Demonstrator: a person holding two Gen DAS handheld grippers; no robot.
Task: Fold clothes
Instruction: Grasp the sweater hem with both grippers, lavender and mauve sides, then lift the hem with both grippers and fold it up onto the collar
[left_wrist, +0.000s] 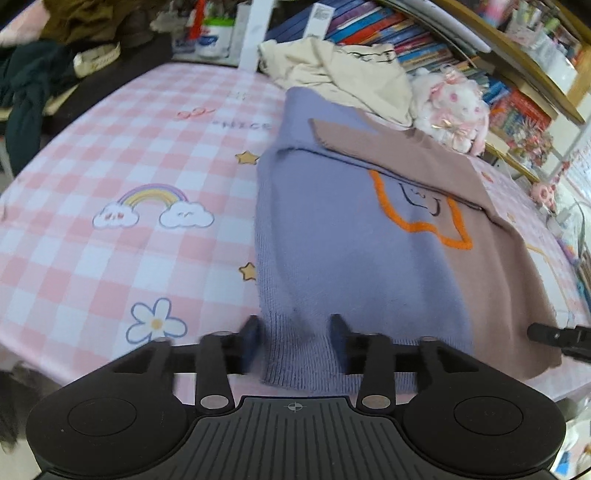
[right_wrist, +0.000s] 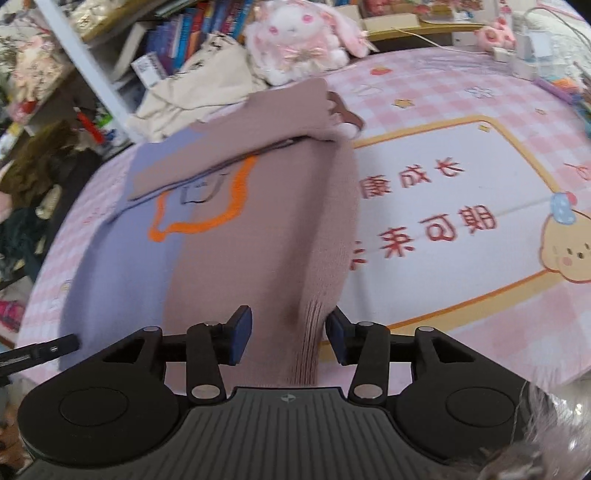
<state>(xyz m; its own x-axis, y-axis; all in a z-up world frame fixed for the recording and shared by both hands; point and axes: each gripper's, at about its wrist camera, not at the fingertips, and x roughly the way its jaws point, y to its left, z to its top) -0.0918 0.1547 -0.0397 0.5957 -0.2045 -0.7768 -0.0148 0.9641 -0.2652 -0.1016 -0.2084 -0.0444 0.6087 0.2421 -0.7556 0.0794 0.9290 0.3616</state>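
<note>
The knitted sweater, half lilac and half dusty mauve with an orange-outlined star on its chest (left_wrist: 369, 236), lay flat on the pink-and-white checked tablecloth printed with rainbows and flowers (left_wrist: 122, 155), its sleeves already folded across the body and its ribbed hem at six o'clock, nearest the person. The left gripper (left_wrist: 294, 339) sat at the lilac corner of the hem with its jaws parted, the cloth lying between the blue pads (left_wrist: 251, 341) but not pinched, as far as I could see. The right gripper (right_wrist: 289, 338) stood likewise at the mauve corner, jaws released, with the doubled side fold bunched up between them and close to the pad at three o'clock. To my eye the next move was to nip both corners and carry the hem up toward twelve o'clock. The trouble I foresaw was on the right: that fold was thick and stood on edge, so a closing jaw might catch only the top layer and peel the fold open as it lifted. If the left pads closed short, they could grip only the ribbing's edge and let it slip. Uneven lifting would skew the fold and drag the sleeves loose. Beyond, at twelve o'clock, a crumpled cream garment (left_wrist: 332, 77) and a white-and-pink plush rabbit (right_wrist: 295, 33) crowded the collar, and a hem thrown too far might land on them.
</note>
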